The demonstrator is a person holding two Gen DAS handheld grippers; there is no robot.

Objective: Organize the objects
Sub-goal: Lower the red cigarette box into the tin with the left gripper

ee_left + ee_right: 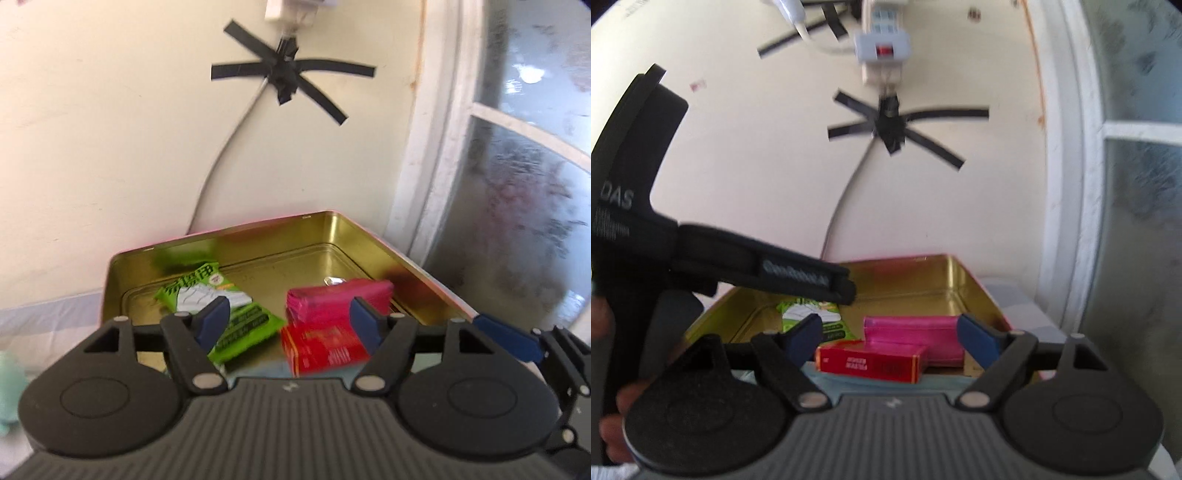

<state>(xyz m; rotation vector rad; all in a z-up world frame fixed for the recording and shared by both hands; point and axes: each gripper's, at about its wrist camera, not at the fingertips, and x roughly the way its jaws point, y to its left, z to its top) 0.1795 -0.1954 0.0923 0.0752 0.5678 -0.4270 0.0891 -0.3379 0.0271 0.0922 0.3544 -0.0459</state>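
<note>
An open gold tin box (258, 254) (923, 280) stands against the wall. Inside lie a green snack packet (221, 306) (809, 314), a pink packet (332, 299) (908, 332) and a red box (321, 343) (871, 360). My left gripper (290, 321) is open and empty above the tin's near edge, its fingers astride the packets. My right gripper (890, 336) is open and empty, also just above the near edge. Its blue finger (509, 338) shows in the left wrist view at the right.
The left gripper's black body and the hand holding it (646, 258) fill the left of the right wrist view. A cable taped with black tape (284, 74) runs down the cream wall. A frosted window (517, 184) is at the right. A pale green object (9, 391) lies at the far left.
</note>
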